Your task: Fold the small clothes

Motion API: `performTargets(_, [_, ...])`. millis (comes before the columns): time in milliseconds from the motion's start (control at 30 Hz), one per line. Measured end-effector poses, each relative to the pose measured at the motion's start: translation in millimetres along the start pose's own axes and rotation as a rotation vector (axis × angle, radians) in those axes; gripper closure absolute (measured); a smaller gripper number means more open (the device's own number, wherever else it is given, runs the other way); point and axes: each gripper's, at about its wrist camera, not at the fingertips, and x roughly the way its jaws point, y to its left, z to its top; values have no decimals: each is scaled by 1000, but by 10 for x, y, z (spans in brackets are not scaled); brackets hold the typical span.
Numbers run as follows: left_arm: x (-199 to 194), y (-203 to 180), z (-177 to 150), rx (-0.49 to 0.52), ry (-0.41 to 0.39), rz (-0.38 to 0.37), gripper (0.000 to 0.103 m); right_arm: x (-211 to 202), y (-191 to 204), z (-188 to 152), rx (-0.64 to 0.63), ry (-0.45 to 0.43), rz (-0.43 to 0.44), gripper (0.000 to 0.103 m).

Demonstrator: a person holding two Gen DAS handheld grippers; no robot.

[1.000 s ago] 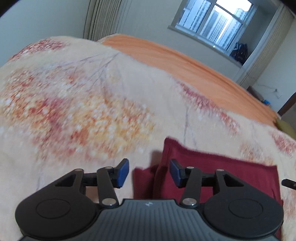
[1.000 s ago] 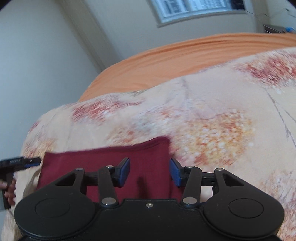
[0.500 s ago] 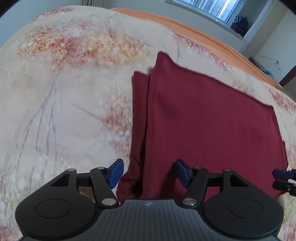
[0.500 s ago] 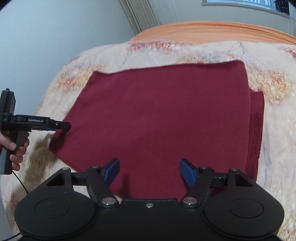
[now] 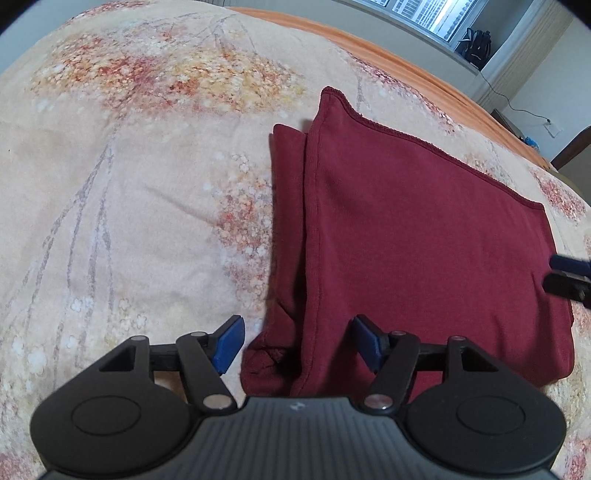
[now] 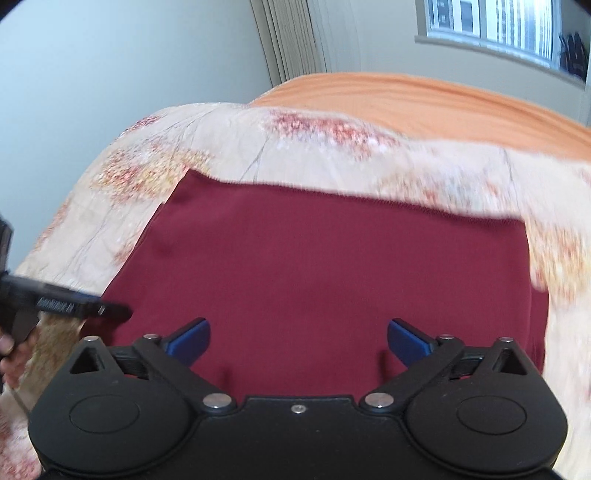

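Room: pale walls, a window (image 6: 495,26) high at the far side, pleated curtain (image 6: 291,40) beside it in the right wrist view. Left wrist view alone shows a dark bag (image 5: 478,42) on the sill and a cable running down the wall at far right.

Bed: orange sheet (image 6: 424,99) at the far end, a cream blanket (image 5: 129,166) with red and yellow blossom print spread over the near part. Blanket lies mostly smooth, faint creases on its left half.

Task item: a dark red garment (image 5: 406,240) lies folded flat on the blanket, roughly rectangular, stitched hem along its far edge. Left wrist view shows a second, narrower layer poking out along the garment's left side, with a rumpled corner close to the camera; that strip does not show from the right wrist. Right wrist view is smeared toward its right edge.

Left gripper (image 5: 297,343): jaws apart and just been widening, blue pads straddling the garment's near left corner without pressing it. From the right wrist it shows side-on at the left edge, a person's fingers (image 6: 7,354) around its handle.

Right gripper (image 6: 297,341): jaws spread wide, just been opening, garment below and between them, nothing clamped. Its tip enters the left wrist view at the right edge, over the garment's right border.
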Motion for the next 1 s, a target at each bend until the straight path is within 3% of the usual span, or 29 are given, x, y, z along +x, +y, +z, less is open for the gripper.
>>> performTargets(167, [-10,23,-16,-13,-4,-6,31,309,35,399,-108,-31,-94,2])
performTargets(233, [-10,22,-21,-8,-7,-7,31,416,25,538,-148,-36,-126,7])
performTargets(300, [-9,28,-30,-12,-12,-10,30,504,25,638,-184,-23,-143,24])
performTargets(367, [-9,38,-39,-19,-16,-15,30,610,49,699,-228,14,-165,69])
performTargets(433, [-18,48,-44,-27,-20,-18,30,703,78,715,-267,29,-194,84])
performTargets(667, [-34,55,-41,-30,-18,-20,30,929,98,584,-254,108,-184,85])
performTargets(767, [-70,71,-15,-36,-27,-22,30,759,183,299,-221,118,-142,85])
performTargets(900, [-76,131,36,-18,-34,-32,30,514,434,-206,-271,143,-102,85])
performTargets(1000, [-30,164,118,2,-31,-45,30,416,471,-386,-248,130,-92,85])
